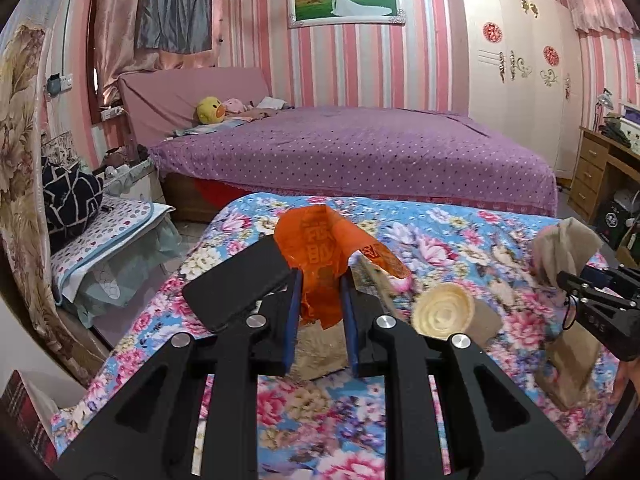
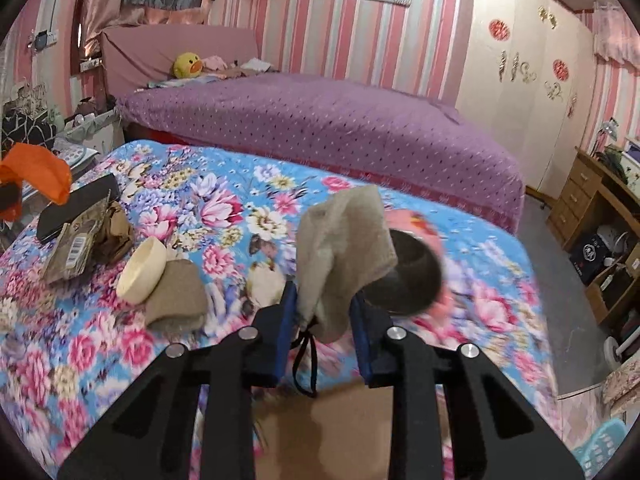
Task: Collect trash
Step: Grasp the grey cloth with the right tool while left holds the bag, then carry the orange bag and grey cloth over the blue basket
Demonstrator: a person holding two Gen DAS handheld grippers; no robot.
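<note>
Left gripper (image 1: 320, 292) tilts down over the floral cloth (image 1: 440, 240), clamping an orange bag (image 1: 320, 248). Right gripper (image 2: 322, 308), likewise tilted, pinches a beige rag (image 2: 340, 248).

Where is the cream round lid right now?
In the right wrist view the cream round lid lies left of centre on the floral cloth, leaning on a tan paper wad, beside the brown barcode packet.

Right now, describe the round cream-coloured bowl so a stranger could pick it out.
Start at the floral blue bedspread in front of the purple bed. Among the litter on its left side, the round cream-coloured bowl lies tipped against a beige cloth scrap. It alone is smooth, pale and circular.
</note>
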